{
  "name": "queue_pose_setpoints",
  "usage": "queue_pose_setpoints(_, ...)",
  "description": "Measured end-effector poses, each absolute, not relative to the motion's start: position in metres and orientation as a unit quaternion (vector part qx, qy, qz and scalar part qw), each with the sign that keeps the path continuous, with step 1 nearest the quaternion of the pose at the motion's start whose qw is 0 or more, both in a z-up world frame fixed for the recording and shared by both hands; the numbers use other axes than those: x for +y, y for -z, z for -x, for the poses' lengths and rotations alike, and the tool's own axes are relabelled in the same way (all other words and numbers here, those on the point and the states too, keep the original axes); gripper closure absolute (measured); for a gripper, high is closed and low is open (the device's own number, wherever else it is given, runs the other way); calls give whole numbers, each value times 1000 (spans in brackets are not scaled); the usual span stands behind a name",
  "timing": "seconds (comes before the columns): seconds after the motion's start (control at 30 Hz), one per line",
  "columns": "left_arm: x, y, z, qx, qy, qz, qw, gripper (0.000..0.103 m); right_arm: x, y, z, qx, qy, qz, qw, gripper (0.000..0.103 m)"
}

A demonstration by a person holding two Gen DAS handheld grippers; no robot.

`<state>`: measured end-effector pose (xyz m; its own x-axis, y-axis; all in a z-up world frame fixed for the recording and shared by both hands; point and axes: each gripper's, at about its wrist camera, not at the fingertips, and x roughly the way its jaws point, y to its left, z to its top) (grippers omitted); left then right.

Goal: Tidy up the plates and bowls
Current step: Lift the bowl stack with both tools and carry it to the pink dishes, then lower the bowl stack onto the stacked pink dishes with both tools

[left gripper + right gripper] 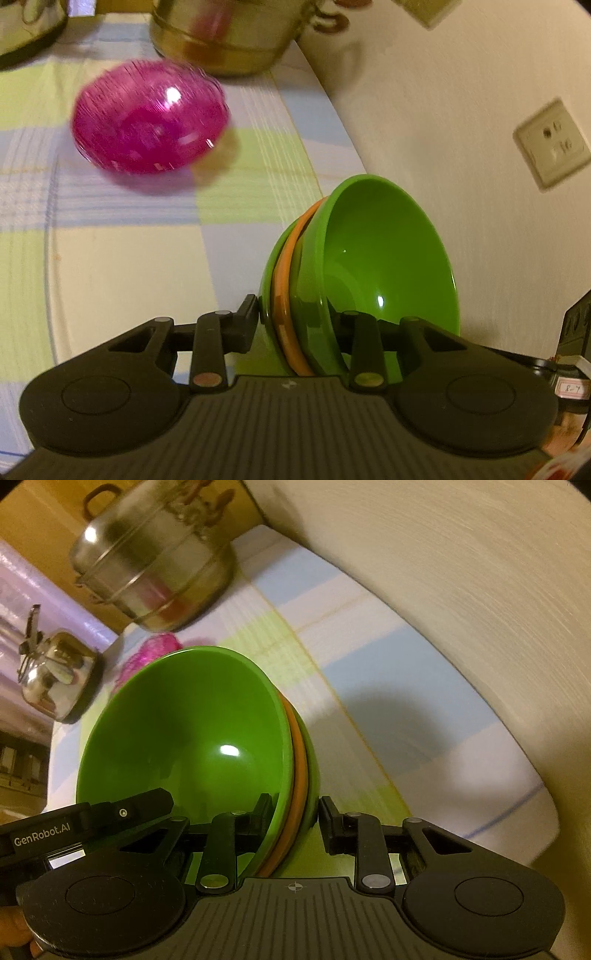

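Left wrist view: the left tongs (297, 323) pinch the near rim of a nested bowl stack (369, 266), green bowls with an orange one sandwiched between, held tilted above the checked worktop (122, 258). A pink bowl (149, 116) sits apart, near a steel pot (225, 37). A small tag (571, 388) at the right edge reads "8-7".

Right wrist view: the right tongs (293, 819) straddle the stack's opposite rim (295, 812), and the outer pad looks just clear of the bowl wall. Both hands should travel together and level the stack, or it may slip. "GenRobot.AI" is printed on the left tool (44, 838). A kettle (59, 675) stands behind.
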<state>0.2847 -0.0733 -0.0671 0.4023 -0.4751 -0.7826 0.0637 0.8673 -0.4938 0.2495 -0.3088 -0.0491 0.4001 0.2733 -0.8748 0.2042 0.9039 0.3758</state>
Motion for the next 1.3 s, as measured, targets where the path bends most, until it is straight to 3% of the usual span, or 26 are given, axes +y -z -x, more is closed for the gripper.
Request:
queue_pose_setpoints(0.57, 11, 26, -369, 481, 117, 219, 841, 74, -223, 15, -362, 534, -79, -197, 818, 76)
queue_pose_setpoints(1.3, 69, 81, -457, 487, 67, 229, 840, 75, -151, 68, -477, 556, -111, -184, 803, 76)
